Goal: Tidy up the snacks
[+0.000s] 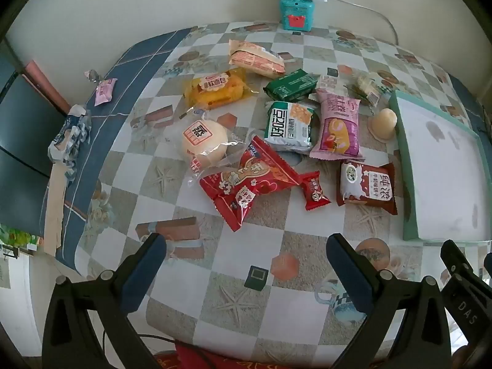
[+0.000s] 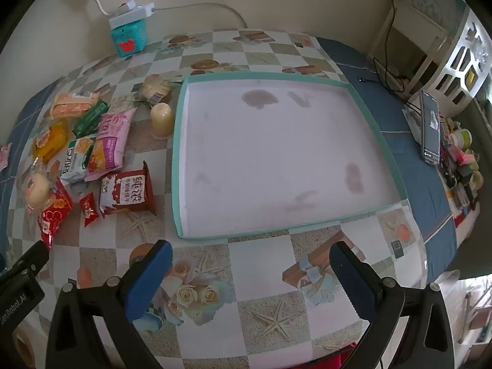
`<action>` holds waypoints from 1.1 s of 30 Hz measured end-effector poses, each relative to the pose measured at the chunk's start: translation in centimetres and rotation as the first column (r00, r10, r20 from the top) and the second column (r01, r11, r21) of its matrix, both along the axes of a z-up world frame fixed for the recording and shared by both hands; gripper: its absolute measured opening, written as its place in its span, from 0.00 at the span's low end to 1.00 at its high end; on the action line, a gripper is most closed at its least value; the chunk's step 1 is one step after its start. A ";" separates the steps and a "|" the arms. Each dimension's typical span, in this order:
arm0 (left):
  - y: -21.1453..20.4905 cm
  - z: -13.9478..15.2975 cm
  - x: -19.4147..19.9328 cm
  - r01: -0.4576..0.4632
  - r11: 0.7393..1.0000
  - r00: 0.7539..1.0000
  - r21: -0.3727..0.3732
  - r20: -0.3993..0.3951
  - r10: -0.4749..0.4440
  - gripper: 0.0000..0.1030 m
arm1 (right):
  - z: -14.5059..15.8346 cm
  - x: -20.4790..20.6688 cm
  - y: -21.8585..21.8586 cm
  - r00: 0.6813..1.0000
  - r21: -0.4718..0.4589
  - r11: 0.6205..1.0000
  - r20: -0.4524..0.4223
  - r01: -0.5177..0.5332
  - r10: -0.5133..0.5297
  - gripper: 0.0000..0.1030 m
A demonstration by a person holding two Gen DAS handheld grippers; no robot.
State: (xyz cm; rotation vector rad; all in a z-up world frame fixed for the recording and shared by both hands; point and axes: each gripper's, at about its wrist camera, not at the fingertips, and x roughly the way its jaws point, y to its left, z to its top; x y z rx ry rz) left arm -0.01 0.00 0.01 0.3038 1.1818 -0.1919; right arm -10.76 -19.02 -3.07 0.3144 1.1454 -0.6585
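Both our claws, left claw (image 1: 243,256) and right claw (image 2: 250,263), spread wide, gripping nothing; red snack bag (image 1: 243,184) dead ahead of left, long axis diagonal, tray (image 2: 180,160) beyond right

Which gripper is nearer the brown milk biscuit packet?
Probably the left. The left gripper faces the snack pile holding the brown milk biscuit packet. The right gripper faces the tray, packet off to its left.

Soft, even daylight fills both views, leaving only faint shadows beside the snack packets (image 1: 276,141). Fisheye distortion bends the table (image 1: 215,276) and darkens the corners. The white tray (image 2: 276,147) appears slightly washed out, and distant edges blur.
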 end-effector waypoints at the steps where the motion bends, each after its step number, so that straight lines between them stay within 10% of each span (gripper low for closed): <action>1: 0.0 0.0 0.0 -0.001 1.000 1.000 0.004 0.002 0.001 1.00 | 0.0 0.0 0.0 1.000 0.000 1.000 0.000 0.000 0.000 1.00; 33: 0.1 -0.4 0.0 -0.005 1.000 1.000 0.016 -0.008 0.006 1.00 | -0.4 -0.1 0.1 1.000 0.003 1.000 0.003 -0.002 0.002 1.00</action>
